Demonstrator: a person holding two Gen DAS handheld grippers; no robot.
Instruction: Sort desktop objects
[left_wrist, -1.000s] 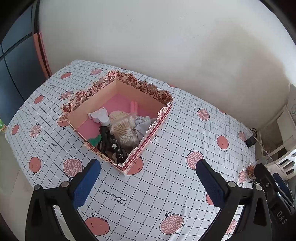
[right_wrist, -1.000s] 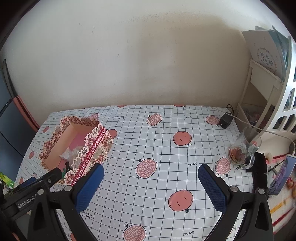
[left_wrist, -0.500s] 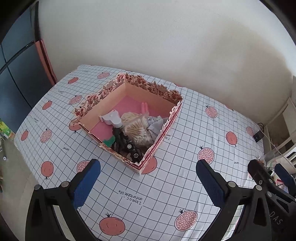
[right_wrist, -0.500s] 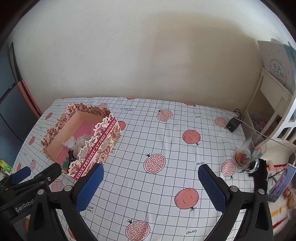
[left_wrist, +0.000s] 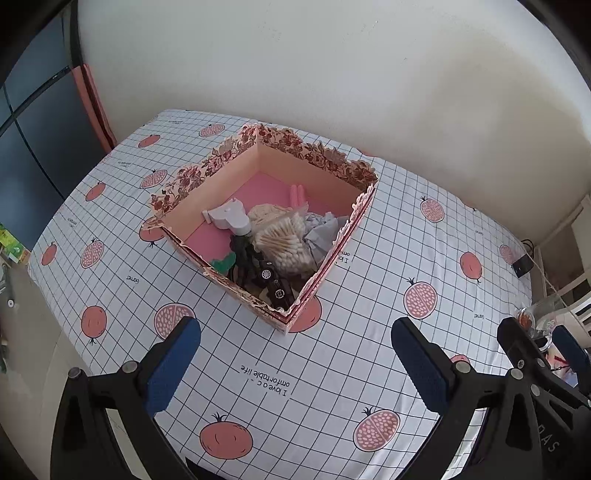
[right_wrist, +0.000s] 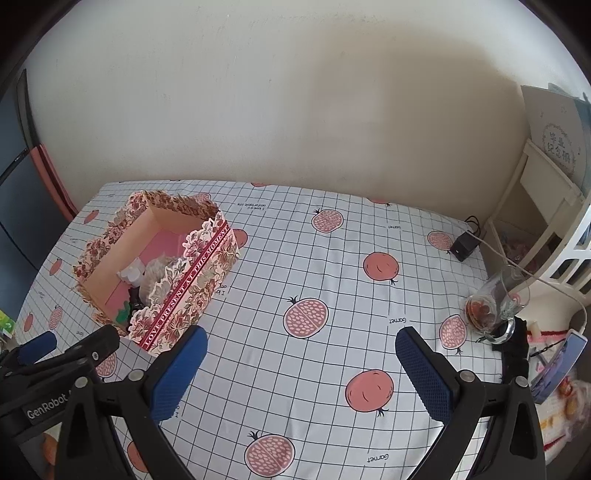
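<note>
A: Grippers?
B: Left gripper (left_wrist: 295, 354) and right gripper (right_wrist: 301, 360) both gaped wide, holding nothing, above the tablecloth (right_wrist: 295, 266).
A: Box?
B: Floral gift box (left_wrist: 325, 254) sat on the tablecloth's left part, cotton swabs (left_wrist: 282, 240) inside.

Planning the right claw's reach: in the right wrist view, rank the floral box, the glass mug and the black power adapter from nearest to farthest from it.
From the right claw:
1. Floral box, ahead on the left, its near corner by the left fingertip.
2. Glass mug, off to the right at the table's edge.
3. Black power adapter, far right corner by the wall.
</note>
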